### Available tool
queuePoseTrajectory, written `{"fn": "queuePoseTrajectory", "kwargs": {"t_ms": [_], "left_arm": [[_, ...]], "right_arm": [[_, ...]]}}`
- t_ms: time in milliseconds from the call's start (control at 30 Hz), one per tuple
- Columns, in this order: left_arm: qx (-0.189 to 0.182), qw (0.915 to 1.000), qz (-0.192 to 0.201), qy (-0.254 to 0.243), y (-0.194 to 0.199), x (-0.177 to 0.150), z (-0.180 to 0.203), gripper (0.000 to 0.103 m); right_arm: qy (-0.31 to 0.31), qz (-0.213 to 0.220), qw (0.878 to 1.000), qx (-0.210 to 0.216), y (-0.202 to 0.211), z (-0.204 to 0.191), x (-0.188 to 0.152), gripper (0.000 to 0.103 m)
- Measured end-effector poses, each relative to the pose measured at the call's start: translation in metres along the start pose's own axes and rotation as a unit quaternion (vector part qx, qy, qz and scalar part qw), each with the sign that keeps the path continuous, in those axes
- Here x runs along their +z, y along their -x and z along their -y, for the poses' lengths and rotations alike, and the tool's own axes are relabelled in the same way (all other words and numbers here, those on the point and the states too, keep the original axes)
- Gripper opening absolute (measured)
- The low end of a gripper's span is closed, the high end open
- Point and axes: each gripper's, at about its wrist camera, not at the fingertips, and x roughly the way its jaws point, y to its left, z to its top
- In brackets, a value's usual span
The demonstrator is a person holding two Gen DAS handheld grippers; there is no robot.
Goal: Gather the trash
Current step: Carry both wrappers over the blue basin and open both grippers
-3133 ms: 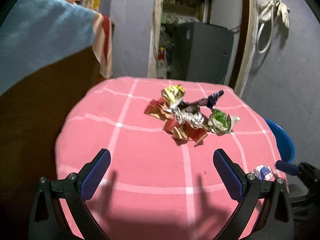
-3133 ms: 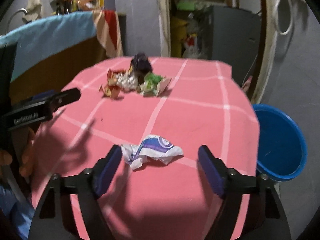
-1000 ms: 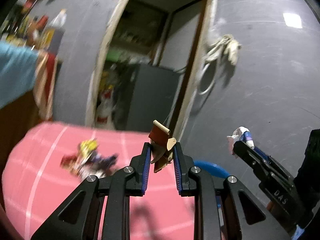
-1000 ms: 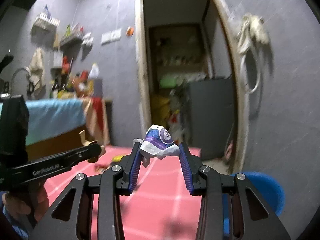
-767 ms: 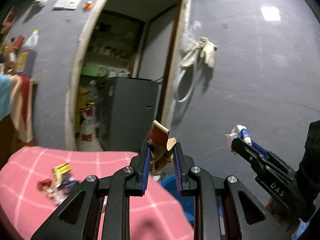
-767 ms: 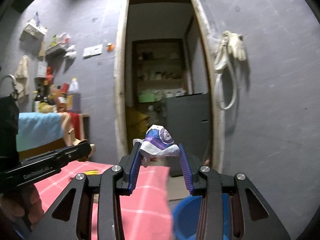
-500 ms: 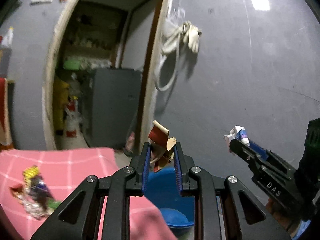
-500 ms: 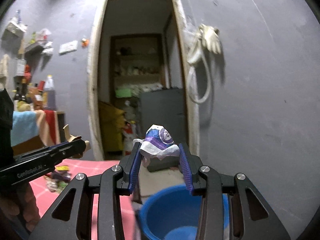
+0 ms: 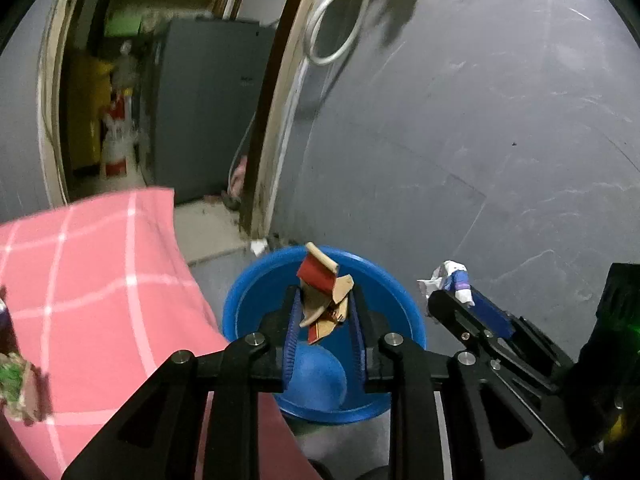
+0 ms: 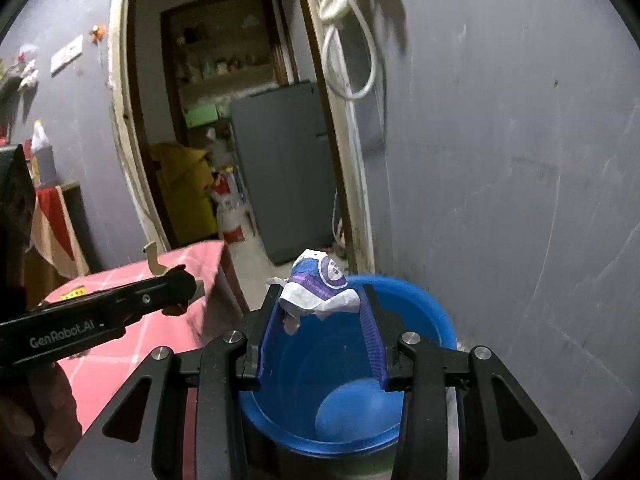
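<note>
My left gripper grips a crumpled red and brown wrapper between its pads, and its jaws are opening slightly. It hangs over the blue basin on the floor. My right gripper is shut on a crumpled white and purple wrapper, above the same basin. Each gripper shows in the other's view: the right gripper on the right, the left gripper on the left. More trash lies on the pink checked table at the left edge.
The basin stands on the floor between the table's corner and a grey wall. Behind it are a doorway with a grey fridge and a red and white cylinder. A white hose and gloves hang on the wall above.
Both grippers swung right from the table and tipped downward, each still holding its wrapper. The blue basin has come under them, and the trash pile has slid off to the left.
</note>
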Motion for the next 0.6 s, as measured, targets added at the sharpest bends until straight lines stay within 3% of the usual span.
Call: {"fn": "queuePoseTrajectory", "kwargs": {"t_ms": [133,267,400,600], "left_arm": [[0.001,0.9996,-0.020,0.018,-0.011,-0.005,-0.013,0.037],[-0.007,0.9987,-0.033,0.037,-0.014,-0.006,-0.026,0.039],[-0.019,0.9979,-0.033,0.052,-0.007,-0.005,-0.033,0.047],[-0.020,0.9987,-0.029,0.038,0.003,-0.002,-0.028,0.048]], "right_arm": [[-0.008,-0.025,1.000,0.000,-0.014,0.002,0.000,0.039],[-0.016,-0.037,0.999,-0.001,-0.022,0.005,0.000,0.044],[-0.020,-0.042,0.999,-0.004,-0.024,0.007,0.003,0.050],[-0.021,-0.040,0.999,-0.006,-0.029,0.005,0.011,0.053]]}}
